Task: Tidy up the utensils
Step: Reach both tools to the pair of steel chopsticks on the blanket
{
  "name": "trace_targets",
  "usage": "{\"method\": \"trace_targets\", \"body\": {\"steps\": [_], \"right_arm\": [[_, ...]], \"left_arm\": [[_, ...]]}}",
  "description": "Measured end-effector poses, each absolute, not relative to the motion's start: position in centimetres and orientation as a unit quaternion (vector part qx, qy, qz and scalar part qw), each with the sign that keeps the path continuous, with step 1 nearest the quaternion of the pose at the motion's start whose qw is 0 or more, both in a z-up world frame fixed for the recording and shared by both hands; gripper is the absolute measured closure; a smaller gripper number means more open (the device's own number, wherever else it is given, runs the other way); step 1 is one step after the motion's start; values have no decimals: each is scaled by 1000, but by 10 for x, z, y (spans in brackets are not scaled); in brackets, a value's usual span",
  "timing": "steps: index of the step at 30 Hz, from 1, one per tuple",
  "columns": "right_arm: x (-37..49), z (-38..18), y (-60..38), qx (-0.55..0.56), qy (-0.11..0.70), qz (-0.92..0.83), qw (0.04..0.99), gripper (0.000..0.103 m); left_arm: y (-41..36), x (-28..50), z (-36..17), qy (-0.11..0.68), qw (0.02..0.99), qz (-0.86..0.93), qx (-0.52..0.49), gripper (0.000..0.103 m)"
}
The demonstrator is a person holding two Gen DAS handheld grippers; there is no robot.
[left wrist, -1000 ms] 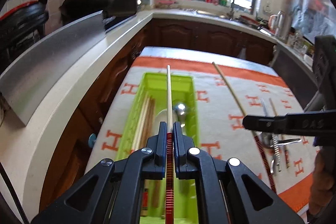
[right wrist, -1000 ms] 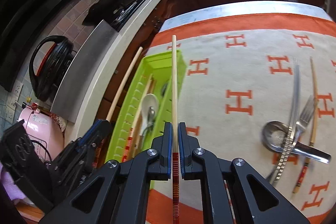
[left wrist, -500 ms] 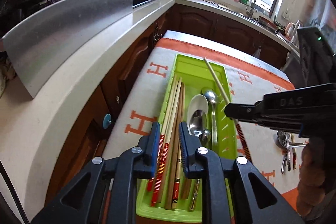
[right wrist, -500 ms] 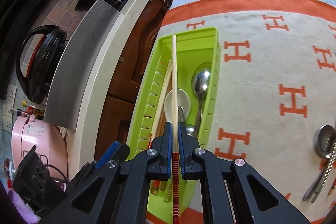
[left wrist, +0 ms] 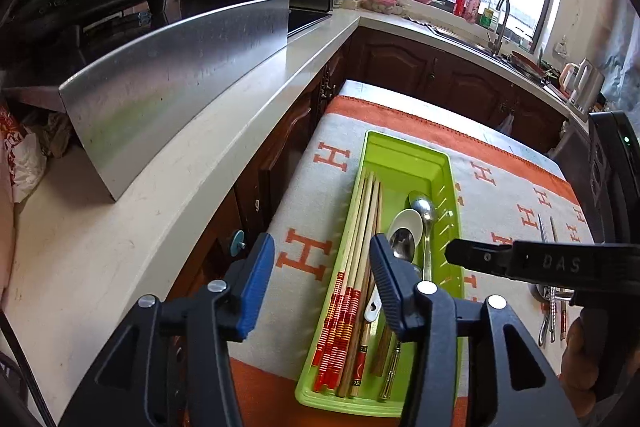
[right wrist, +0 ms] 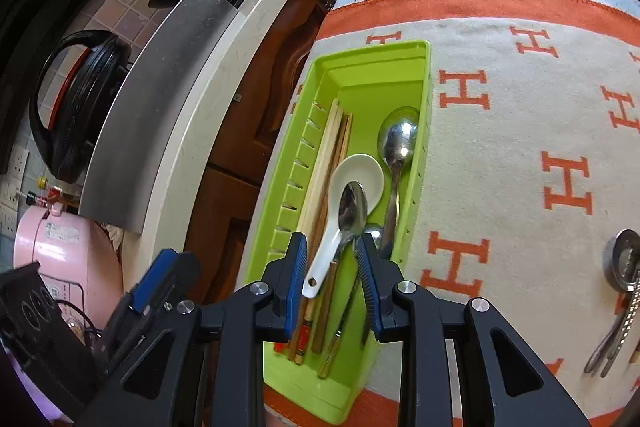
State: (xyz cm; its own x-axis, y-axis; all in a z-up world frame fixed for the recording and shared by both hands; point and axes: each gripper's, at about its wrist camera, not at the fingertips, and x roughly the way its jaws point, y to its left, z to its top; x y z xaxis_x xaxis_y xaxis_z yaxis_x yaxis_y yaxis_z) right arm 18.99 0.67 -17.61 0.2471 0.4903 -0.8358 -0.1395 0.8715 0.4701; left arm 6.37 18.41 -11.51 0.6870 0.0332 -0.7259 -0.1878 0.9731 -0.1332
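Both grippers, left gripper (left wrist: 320,267) and right gripper (right wrist: 330,267), opening empty above tray (right wrist: 372,59); loose cutlery (right wrist: 620,291) lies apart.

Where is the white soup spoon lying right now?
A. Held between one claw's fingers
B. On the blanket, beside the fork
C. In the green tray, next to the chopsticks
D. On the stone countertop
C: the white soup spoon lies inside the green tray, with the chopsticks along its left side and a metal spoon resting in its bowl; neither claw grips it.
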Motion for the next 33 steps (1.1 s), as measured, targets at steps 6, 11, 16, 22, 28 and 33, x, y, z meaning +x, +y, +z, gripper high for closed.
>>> {"method": "trace_targets", "body": {"steps": [6,11,16,22,28,33], "right_arm": [[170,-166,-15,112,559,195,798,75],[155,-158,-46,108,546,183,811,69],[140,-152,-85,103,530,160,826,69],[118,-144,-136,89,507,129,848,69],[96,-150,-187,89,498,83,859,69],[82,-162,-229,117,503,55,855,69]], "left_arm": [[168,62,-106,385,918,48,-86,51],[151,59,-100,385,919,30,-79,46],[130,59,-97,390,918,8,-68,45],[95,62,-97,396,916,-26,-56,45],[53,63,-100,403,912,-72,-35,45],[20,67,-106,410,905,-107,-21,45]]}}
